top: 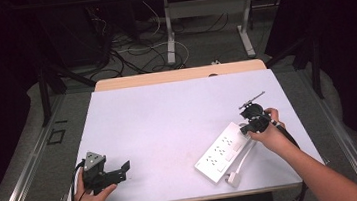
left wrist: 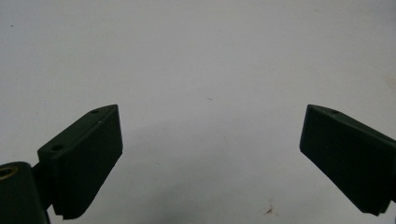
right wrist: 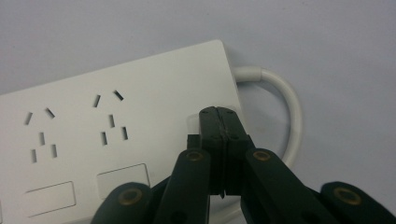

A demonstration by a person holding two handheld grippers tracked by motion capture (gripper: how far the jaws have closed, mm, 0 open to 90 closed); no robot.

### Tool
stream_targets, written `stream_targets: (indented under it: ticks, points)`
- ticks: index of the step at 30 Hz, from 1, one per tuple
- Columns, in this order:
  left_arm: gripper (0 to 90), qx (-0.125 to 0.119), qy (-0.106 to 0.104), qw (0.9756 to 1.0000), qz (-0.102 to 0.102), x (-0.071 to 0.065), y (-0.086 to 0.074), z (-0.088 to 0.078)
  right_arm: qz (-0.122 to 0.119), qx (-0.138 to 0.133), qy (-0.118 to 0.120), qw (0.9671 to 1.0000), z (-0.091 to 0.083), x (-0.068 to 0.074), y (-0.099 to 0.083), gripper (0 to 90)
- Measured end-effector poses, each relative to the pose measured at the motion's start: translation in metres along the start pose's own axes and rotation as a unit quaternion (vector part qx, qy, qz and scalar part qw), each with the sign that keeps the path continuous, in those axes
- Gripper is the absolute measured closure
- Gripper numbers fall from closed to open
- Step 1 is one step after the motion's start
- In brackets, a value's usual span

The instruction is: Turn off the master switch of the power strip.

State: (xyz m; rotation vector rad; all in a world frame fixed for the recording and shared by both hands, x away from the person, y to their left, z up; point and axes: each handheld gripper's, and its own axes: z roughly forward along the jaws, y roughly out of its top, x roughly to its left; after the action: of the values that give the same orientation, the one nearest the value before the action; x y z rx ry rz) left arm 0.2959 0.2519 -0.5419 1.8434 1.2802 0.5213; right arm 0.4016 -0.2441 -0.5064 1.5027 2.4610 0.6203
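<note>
A white power strip [top: 220, 152] lies slantwise on the white table [top: 168, 116], right of the middle. In the right gripper view the power strip [right wrist: 116, 140] shows two socket groups and flat rocker switches below them. My right gripper [right wrist: 219, 114] is shut, jaws pressed together with nothing between them, and its tips rest on the strip's top near the cable end. In the high view the right gripper [top: 246, 128] sits at the strip's far right end. My left gripper [top: 123, 169] is open near the front left edge; the left gripper [left wrist: 212, 116] has bare table between its jaws.
The strip's white cable [right wrist: 292, 112] curls out of its end and back toward me; the cable [top: 243, 160] ends in a white plug [top: 232, 179] near the front edge. Table legs and loose wires [top: 171, 46] lie on the floor beyond.
</note>
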Motion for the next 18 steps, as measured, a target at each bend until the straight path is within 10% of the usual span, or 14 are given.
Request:
stream_targets:
  ticks: [18]
  points:
    - [5.9, 0.000, 0.000, 1.0000, -0.002, -0.0001, -0.0003, 0.0003, 0.006, -0.008, 0.009, 0.9999, 0.0023, -0.0004, -0.0027, 90.0]
